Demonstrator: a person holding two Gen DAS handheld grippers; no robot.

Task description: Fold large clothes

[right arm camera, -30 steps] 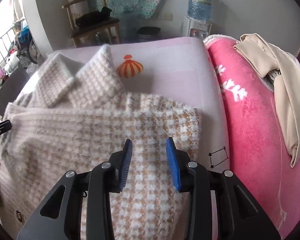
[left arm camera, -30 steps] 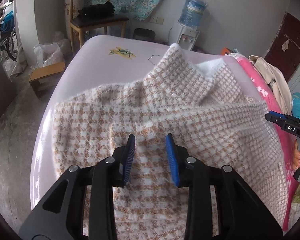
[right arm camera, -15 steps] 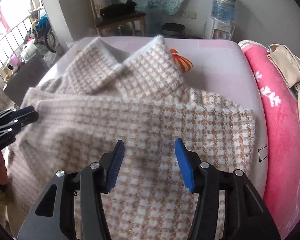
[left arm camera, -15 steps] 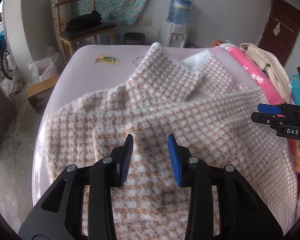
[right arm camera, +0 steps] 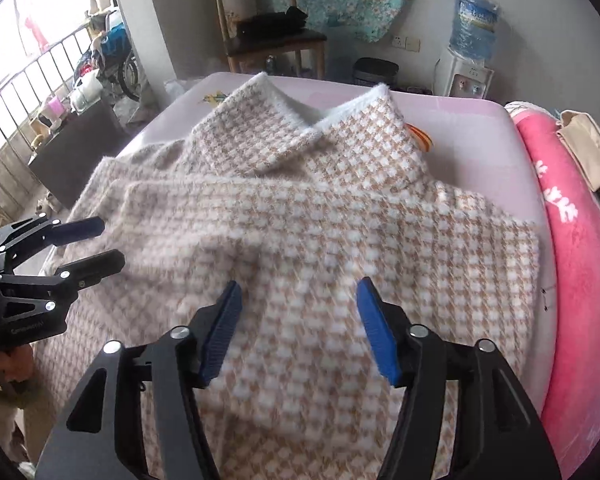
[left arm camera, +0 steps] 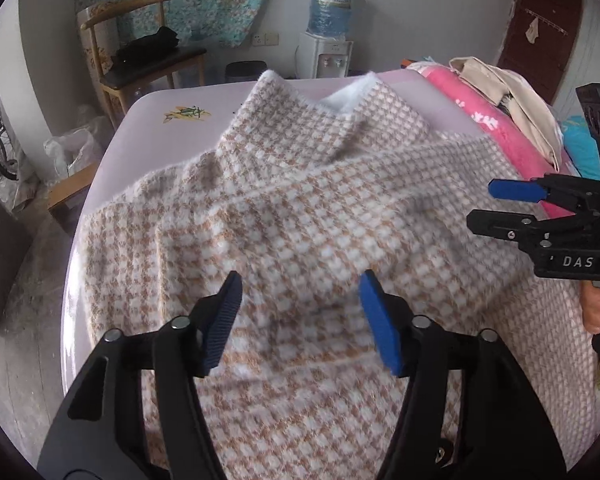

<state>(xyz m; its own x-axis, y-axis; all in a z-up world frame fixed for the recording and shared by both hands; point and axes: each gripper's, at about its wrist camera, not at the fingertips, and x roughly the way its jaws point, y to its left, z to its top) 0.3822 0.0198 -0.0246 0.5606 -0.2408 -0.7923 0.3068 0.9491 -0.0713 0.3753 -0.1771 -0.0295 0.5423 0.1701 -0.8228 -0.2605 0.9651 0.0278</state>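
Both grippers' jaws are being held wider than a moment ago.
The left gripper [left arm camera: 300,316] and right gripper [right arm camera: 298,316] are being hovered, spread and empty, over the houndstooth coat [right arm camera: 300,220] being spread on the pink bed [right arm camera: 472,132].

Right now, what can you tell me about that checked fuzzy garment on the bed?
The checked garment is a fluffy tan-and-white houndstooth piece with a white lining showing at its raised collar. It lies spread on the pale pink bed, sleeves folded across the front. Both open grippers hover above it; neither grips it.
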